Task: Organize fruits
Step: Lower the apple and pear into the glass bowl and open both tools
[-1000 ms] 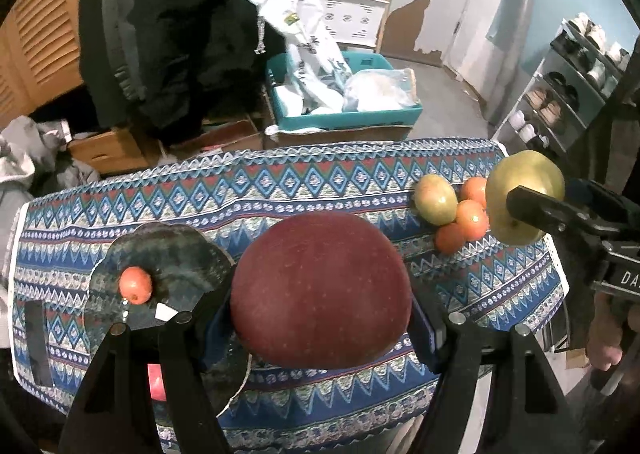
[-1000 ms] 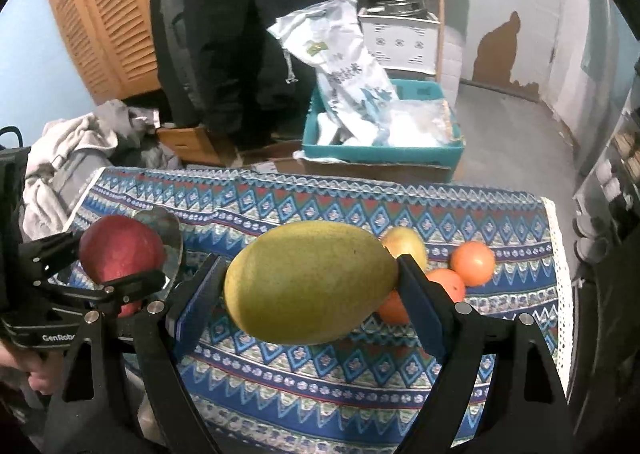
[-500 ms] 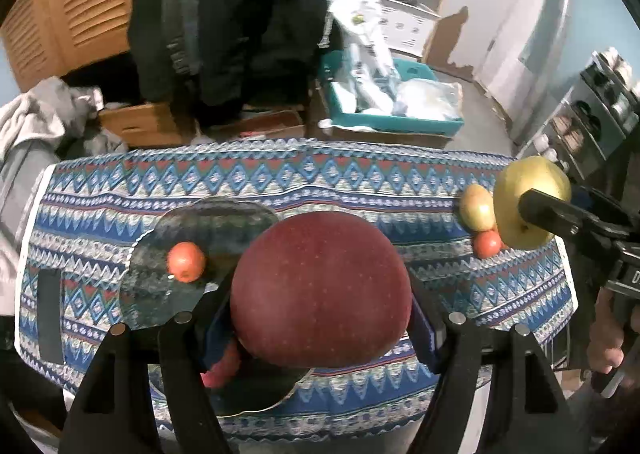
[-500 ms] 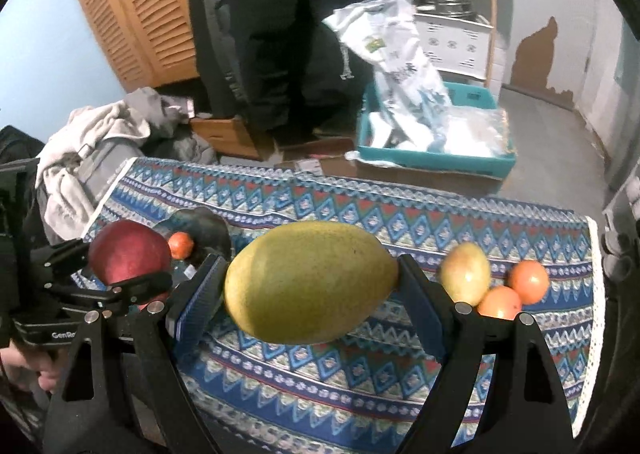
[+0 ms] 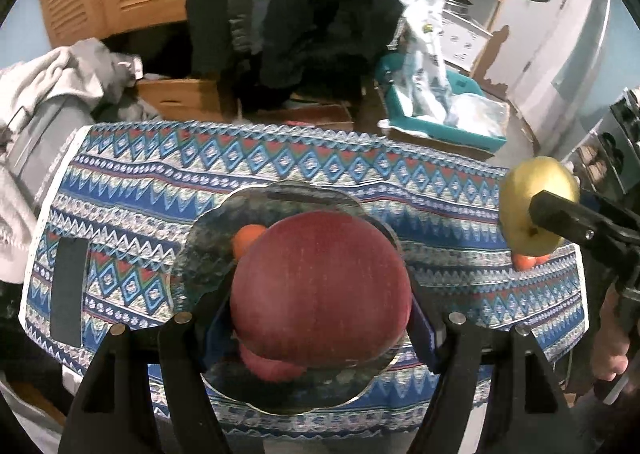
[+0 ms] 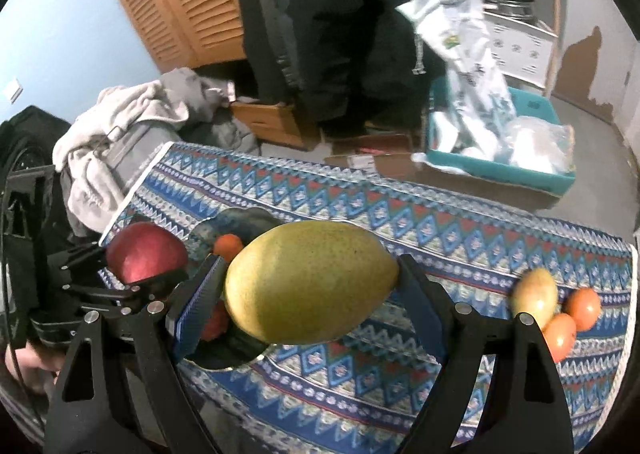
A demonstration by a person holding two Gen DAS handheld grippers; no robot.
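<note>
My left gripper (image 5: 320,318) is shut on a big red apple (image 5: 320,286), held over the dark glass plate (image 5: 212,246). On that plate lie a small orange fruit (image 5: 246,240) and a red fruit (image 5: 268,368), mostly hidden under the apple. My right gripper (image 6: 310,290) is shut on a yellow-green mango (image 6: 310,282), above the table just right of the plate (image 6: 240,220). In the right wrist view the left gripper with the apple (image 6: 146,252) is at the left. A second mango (image 6: 534,296) and two orange fruits (image 6: 584,304) lie on the cloth at the right.
The table carries a blue patterned cloth (image 5: 160,190) with a dark flat rectangle (image 5: 68,290) near its left end. Behind it stand a teal bin of bags (image 6: 500,126), a cardboard box (image 6: 276,120), grey clothes (image 6: 132,114) and a person's dark-clad legs (image 6: 332,22).
Both grippers have swung left across the table with their fruit. The red apple, earlier beside the plate, now hangs over it; the mango has drawn away from the fruits at the right.
</note>
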